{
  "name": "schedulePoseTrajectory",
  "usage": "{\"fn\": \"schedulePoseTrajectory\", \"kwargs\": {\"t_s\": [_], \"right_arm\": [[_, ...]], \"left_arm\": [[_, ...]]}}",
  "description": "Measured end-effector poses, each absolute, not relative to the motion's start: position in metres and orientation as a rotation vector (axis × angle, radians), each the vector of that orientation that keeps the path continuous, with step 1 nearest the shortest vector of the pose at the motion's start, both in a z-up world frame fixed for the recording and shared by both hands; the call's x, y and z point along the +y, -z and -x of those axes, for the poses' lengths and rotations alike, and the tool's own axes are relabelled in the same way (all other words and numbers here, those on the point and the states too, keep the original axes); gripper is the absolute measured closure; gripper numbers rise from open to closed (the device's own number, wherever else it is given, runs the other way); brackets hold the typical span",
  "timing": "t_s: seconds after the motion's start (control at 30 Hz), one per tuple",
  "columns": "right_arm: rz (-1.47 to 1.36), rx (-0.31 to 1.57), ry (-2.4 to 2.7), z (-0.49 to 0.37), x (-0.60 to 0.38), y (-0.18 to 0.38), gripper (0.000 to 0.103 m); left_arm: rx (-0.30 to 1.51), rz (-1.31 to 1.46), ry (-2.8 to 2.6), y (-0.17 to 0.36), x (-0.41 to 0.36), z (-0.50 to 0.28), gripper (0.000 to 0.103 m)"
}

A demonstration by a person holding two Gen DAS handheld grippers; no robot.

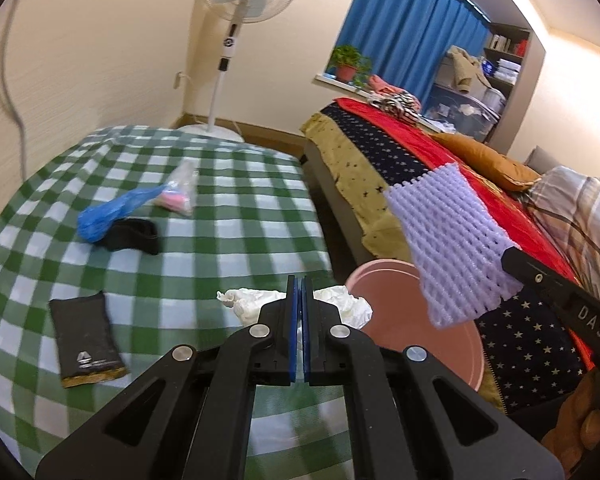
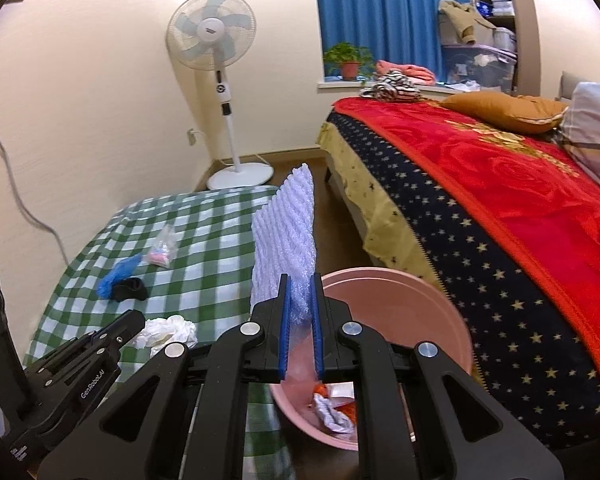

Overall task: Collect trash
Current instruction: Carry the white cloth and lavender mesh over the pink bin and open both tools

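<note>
White foam fruit-net sleeve [image 2: 286,236] upright, clamped at lower end between blue pads, above pink round plastic basin [image 2: 384,280] holding paper scraps. Crumpled white tissue [image 1: 340,304] pinched at table edge. On green checked cloth: crumpled blue plastic bag [image 1: 108,212], black fabric band [image 1: 134,234] touching it, clear packet [image 1: 178,192], flat black sachet [image 1: 85,338].

Bed [image 2: 500,200], fan [image 2: 212,36], blue curtain [image 2: 380,12]

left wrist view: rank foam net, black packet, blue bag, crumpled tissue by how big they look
1. foam net, though it hangs nearer the camera
2. black packet
3. crumpled tissue, partly hidden by the left gripper
4. blue bag, similar, farther off
</note>
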State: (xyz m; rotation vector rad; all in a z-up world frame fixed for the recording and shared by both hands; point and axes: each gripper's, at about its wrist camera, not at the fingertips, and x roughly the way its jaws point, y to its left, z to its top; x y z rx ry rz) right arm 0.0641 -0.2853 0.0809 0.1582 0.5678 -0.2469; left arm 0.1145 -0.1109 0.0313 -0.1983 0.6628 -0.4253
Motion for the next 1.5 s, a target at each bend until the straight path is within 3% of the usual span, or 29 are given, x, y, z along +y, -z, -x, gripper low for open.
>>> {"fn": "schedulePoseTrajectory", "kwargs": {"t_s": [0.67,1.0,1.1,1.17,1.33,1.5], "right_arm": [[-0.171,0.628,0.508,-0.053,-0.349,-0.062,0.093],[-0.178,0.633,0.529,-0.056,-0.356,-0.060,0.093],[-0.184,0.637,0.566,-0.055,-0.359,-0.059,0.088],[-0.205,0.634,0.582,-0.052,-0.359,-0.059,0.076],[-0.225,0.625,0.577,-0.049,-0.358,-0.059,0.068],[-0.223,0.616,0.547,-0.049,-0.348,-0.061,0.068]], "left_arm": [[0.687,0.136,0.616,-0.016,-0.212,-0.122,0.102],[0.708,0.146,0.676,-0.008,-0.222,-0.127,0.102],[0.720,0.137,0.682,-0.006,-0.224,-0.128,0.097],[0.720,0.139,0.674,-0.005,-0.221,-0.129,0.085],[0.711,0.141,0.654,-0.008,-0.211,-0.128,0.084],[0.704,0.140,0.635,-0.011,-0.201,-0.126,0.084]]}}
